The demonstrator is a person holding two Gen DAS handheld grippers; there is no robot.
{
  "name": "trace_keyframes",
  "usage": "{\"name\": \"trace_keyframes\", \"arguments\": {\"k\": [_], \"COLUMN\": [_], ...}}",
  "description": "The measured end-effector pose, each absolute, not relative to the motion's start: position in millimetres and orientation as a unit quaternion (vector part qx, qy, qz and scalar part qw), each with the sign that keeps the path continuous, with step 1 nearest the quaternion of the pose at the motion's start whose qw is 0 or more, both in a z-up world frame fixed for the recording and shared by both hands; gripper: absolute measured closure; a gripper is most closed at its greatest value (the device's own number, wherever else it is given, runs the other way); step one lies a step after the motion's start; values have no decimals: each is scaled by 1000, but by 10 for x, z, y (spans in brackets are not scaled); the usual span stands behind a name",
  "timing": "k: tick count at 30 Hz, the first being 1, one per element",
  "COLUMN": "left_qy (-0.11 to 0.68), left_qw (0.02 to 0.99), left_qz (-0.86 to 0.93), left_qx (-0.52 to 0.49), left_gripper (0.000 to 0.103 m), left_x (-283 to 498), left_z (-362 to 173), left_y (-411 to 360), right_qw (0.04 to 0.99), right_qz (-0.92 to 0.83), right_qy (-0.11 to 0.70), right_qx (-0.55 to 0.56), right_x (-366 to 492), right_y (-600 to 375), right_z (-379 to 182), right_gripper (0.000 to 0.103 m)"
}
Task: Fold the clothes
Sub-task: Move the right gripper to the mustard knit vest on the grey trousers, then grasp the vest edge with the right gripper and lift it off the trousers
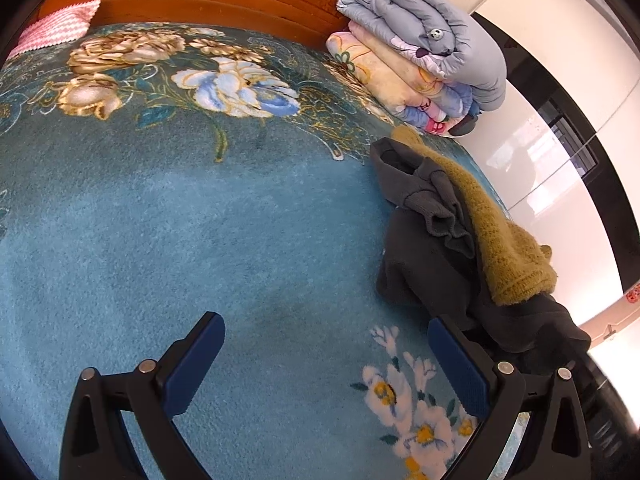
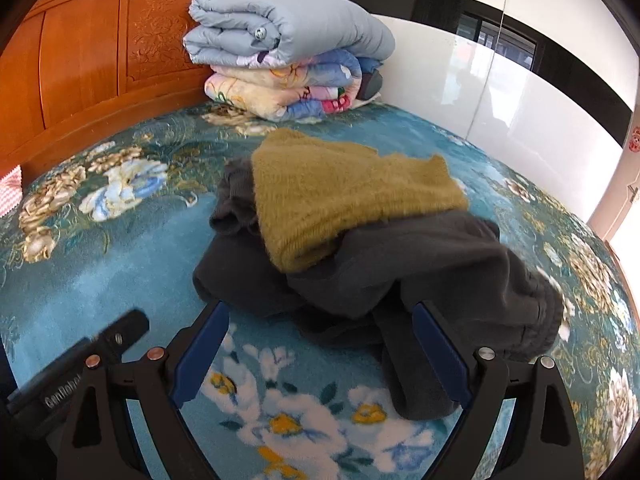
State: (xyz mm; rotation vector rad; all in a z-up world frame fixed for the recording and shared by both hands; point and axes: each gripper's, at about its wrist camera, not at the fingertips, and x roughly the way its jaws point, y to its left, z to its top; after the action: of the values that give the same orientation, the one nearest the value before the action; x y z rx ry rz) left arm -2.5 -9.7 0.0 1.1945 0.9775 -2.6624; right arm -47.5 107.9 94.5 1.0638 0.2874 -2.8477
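Observation:
A crumpled dark grey garment lies on the blue floral bedspread, with a mustard knitted sweater heaped on top of it. My right gripper is open just in front of the pile, with a grey sleeve or leg end lying by its right finger. In the left wrist view the same grey garment and mustard sweater lie to the right. My left gripper is open and empty above bare bedspread, its right finger near the grey cloth's edge.
A stack of folded quilts sits against the carved wooden headboard; it also shows in the left wrist view. A pink pillow lies far left. A glossy white wardrobe runs along the bed's right side. The left gripper's body shows low left.

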Motion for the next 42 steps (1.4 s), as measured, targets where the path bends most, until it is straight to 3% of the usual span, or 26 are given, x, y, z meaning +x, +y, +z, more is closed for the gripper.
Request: {"name": "trace_keyframes", "arguments": {"k": [4, 8, 10, 12, 16, 17, 19, 21, 24, 31, 36, 42], "left_qy": [322, 319, 323, 325, 323, 320, 314, 318, 326, 356, 333, 426], "left_qw": [34, 33, 32, 33, 26, 23, 14, 6, 0, 11, 11, 2], "left_qz": [-860, -858, -856, -856, -855, -857, -859, -861, -860, -855, -864, -842], "left_qx": [394, 402, 403, 400, 404, 404, 405, 398, 393, 377, 376, 331], "left_gripper": [0, 0, 0, 0, 0, 0, 0, 0, 0, 0, 0, 0], "left_x": [-30, -34, -40, -47, -59, -61, -64, -47, 2, 250, 533, 1025], "left_z": [-20, -31, -52, -73, -88, -87, -79, -64, -34, 141, 348, 571], "left_y": [-109, -105, -123, -138, -138, -127, -119, -141, -201, -456, -599, -1032], "right_qw": [99, 135, 137, 130, 112, 104, 82, 59, 71, 184, 229, 262], "right_qz": [-925, -881, -863, -856, -851, -851, -849, -842, -840, -869, -874, -867], "right_qy": [37, -92, -144, -179, -248, -262, -285, -316, -343, -292, -286, -283], "right_qx": [366, 444, 464, 467, 450, 444, 438, 434, 413, 354, 318, 315], "right_x": [-768, -1191, -1347, -1464, -1662, -1702, -1797, -1826, -1762, -1301, -774, 16], "right_y": [1135, 1300, 1382, 1454, 1607, 1646, 1736, 1824, 1919, 1701, 1575, 1642], "right_z": [1121, 971, 887, 824, 816, 822, 833, 837, 1064, 2112, 2549, 2742], "right_gripper": [9, 10, 15, 32, 39, 46, 60, 89, 89, 93, 93, 93]}}
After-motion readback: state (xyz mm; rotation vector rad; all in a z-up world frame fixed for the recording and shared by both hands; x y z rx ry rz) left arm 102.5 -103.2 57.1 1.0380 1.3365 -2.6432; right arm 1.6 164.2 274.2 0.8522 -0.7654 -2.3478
